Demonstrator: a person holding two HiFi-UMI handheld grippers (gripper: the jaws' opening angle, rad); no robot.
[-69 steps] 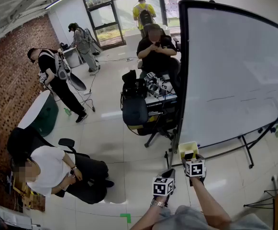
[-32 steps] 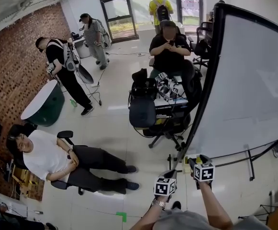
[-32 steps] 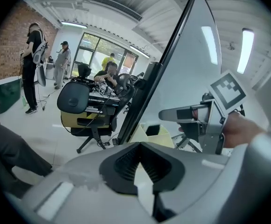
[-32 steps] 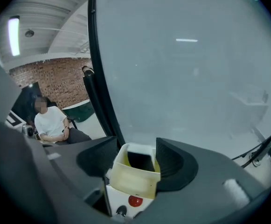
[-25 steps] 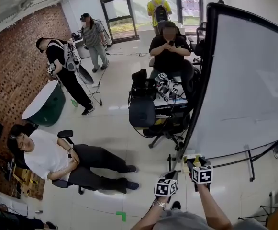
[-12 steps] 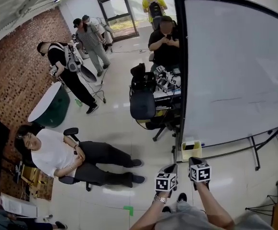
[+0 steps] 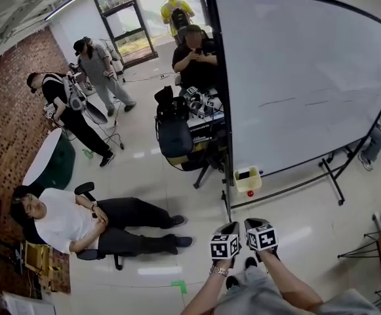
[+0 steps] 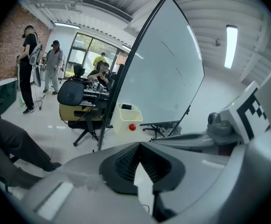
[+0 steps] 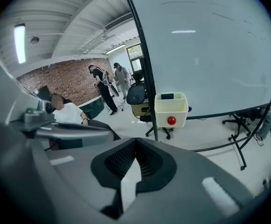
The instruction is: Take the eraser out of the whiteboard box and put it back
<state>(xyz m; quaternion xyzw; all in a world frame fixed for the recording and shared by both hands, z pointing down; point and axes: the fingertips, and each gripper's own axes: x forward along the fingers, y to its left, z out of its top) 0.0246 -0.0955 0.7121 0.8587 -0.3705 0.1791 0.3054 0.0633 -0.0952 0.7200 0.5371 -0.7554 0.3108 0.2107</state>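
The pale yellow whiteboard box [image 7: 248, 181] hangs at the whiteboard's lower left corner, with the black eraser [image 7: 243, 174] lying in it. The left gripper view shows the box [image 8: 124, 119] and eraser [image 8: 126, 107] well ahead; in the right gripper view the box [image 9: 171, 111] with its red dot holds the eraser [image 9: 167, 96]. My left gripper [image 7: 230, 228] and right gripper [image 7: 252, 222] hang side by side over the floor, well short of the box. Both the left gripper [image 8: 139, 146] and the right gripper [image 9: 134, 142] are shut with nothing between the jaws.
The big whiteboard [image 7: 295, 64] stands on a wheeled frame [image 7: 331, 179]. A person [image 7: 79, 218] reclines in a chair at the left. A black office chair [image 7: 176, 136] and a cluttered desk [image 7: 203, 107] stand beside the board; several people stand farther back.
The right gripper was at the box a second ago. Both grippers have since drawn back from it, and the eraser now shows in the box.
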